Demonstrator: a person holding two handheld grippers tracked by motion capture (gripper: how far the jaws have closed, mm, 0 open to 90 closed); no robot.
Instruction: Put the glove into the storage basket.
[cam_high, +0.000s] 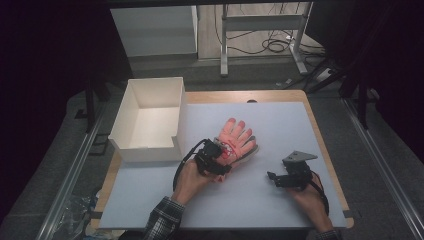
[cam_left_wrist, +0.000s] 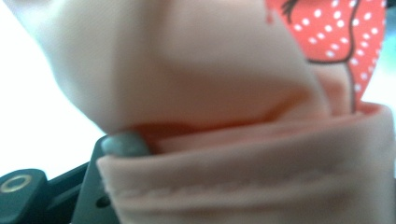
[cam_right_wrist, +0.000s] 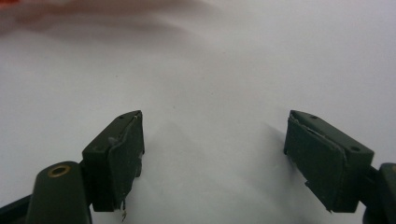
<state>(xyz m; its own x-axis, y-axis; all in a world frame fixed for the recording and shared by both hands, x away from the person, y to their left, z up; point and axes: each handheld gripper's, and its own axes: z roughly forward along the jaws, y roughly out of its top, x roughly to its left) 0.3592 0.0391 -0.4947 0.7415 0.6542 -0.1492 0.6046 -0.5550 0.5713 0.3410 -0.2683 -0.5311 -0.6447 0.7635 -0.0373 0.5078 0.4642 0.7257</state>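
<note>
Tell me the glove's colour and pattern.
The glove is peach-pink, with a red patch of white dots; this shows best in the left gripper view.

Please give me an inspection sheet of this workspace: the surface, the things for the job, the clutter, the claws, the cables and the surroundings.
Surface: white mat on a wooden table, bare around the things.
Job's things: pink glove with a red dotted pattern, lying flat, fingers pointing away from the person; open white box at the left, nothing seen inside.
Clutter: nothing seen on the mat.
Claws: left claw at the glove's cuff, with cuff fabric over its jaw in the left gripper view; right claw open, empty, over bare mat.
Cables: black cable looping from the left claw; floor cables behind the table.
Surroundings: metal stand legs, dark curtains at both sides.
</note>
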